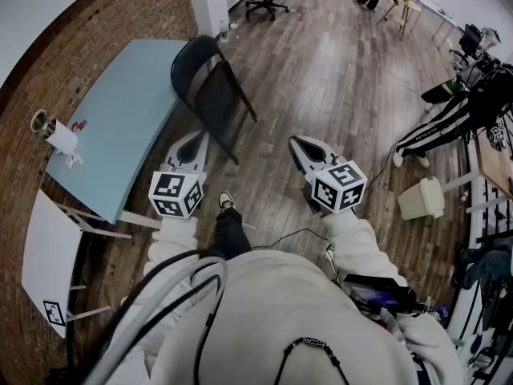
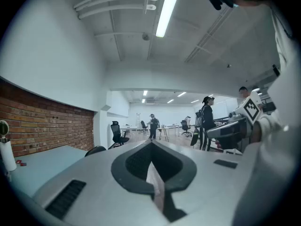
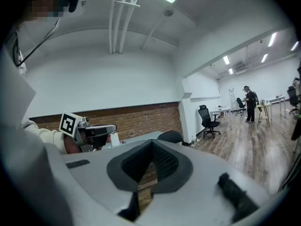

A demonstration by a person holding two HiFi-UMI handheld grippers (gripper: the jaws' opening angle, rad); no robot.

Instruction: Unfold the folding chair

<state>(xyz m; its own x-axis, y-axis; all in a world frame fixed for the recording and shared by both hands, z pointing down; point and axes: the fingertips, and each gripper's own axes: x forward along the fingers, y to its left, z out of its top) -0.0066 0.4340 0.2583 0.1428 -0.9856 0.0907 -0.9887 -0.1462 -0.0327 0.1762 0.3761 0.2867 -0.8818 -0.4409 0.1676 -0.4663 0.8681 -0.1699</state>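
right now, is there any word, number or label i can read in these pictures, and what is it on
No words or numbers can be read anywhere.
The cubes on the left gripper and the right gripper: black-and-white square code patterns, no letters.
The white board: the same kind of square pattern near its lower corner.
The small red thing on the blue table: too small to read.

Table [image 1: 112, 127] beside chair [image 1: 210, 103], open floor [image 1: 337, 79] right
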